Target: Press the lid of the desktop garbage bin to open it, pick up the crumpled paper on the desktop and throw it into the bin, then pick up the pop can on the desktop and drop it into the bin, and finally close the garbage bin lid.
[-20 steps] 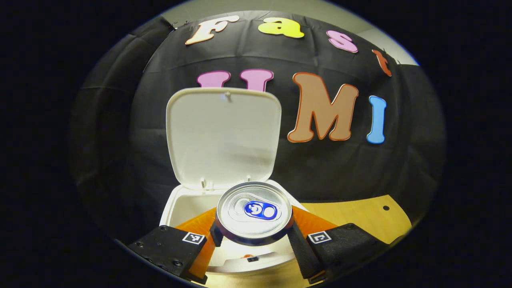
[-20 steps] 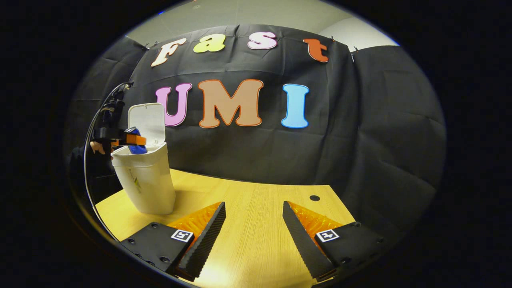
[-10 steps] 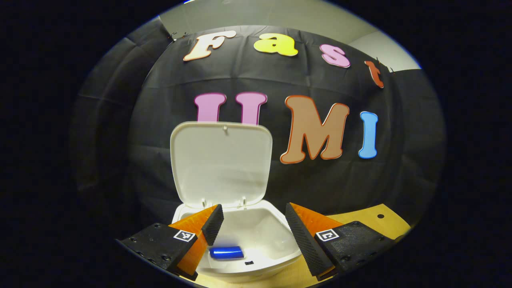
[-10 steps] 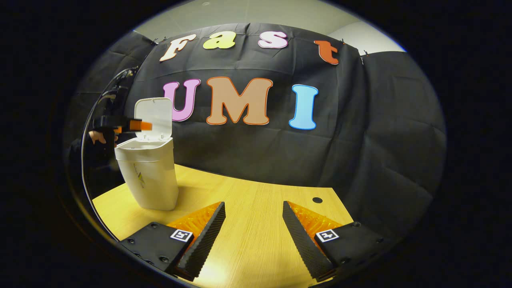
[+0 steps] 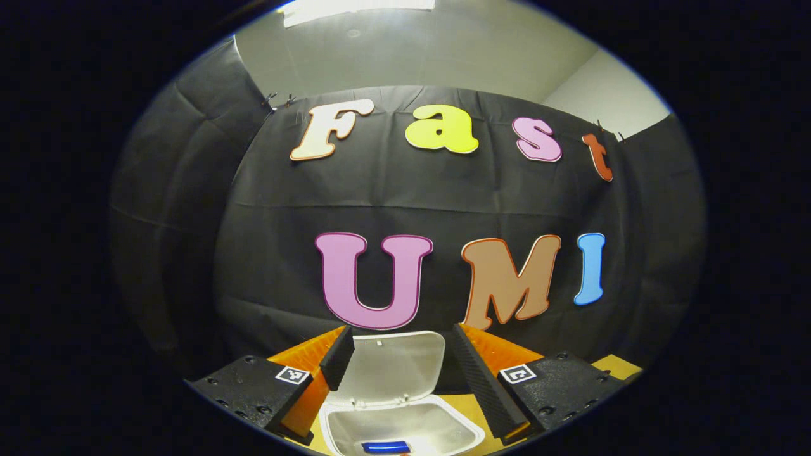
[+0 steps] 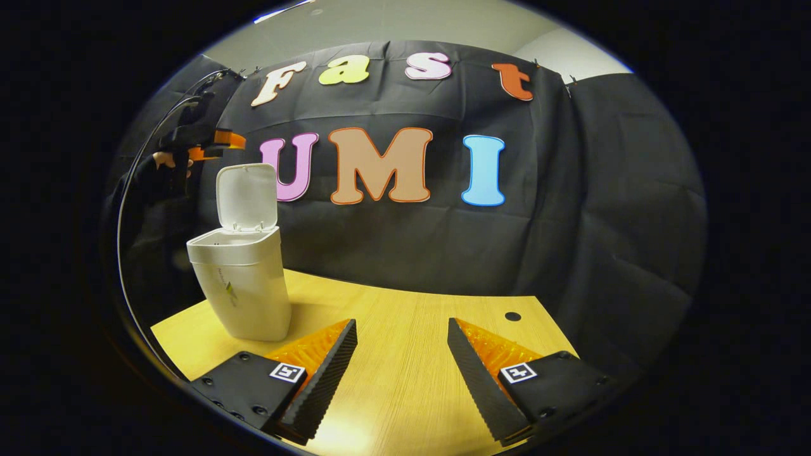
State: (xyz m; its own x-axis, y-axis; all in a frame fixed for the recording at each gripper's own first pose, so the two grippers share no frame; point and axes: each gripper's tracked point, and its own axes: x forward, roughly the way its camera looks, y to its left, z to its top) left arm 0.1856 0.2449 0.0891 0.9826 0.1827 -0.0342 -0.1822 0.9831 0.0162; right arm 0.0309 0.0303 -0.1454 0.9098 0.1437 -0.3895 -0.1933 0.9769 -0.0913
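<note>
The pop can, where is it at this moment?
In the left gripper view the pop can lies inside the open garbage bin, at the bottom edge, below the raised lid.

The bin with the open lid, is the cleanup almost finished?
Almost. The can lies inside the bin, so that drop looks done. No paper shows on the table; whether it's in the bin I can't see. The left tool hangs open above the bin, empty; the right tool is open too. Left: shutting the lid, which stands up.
</note>
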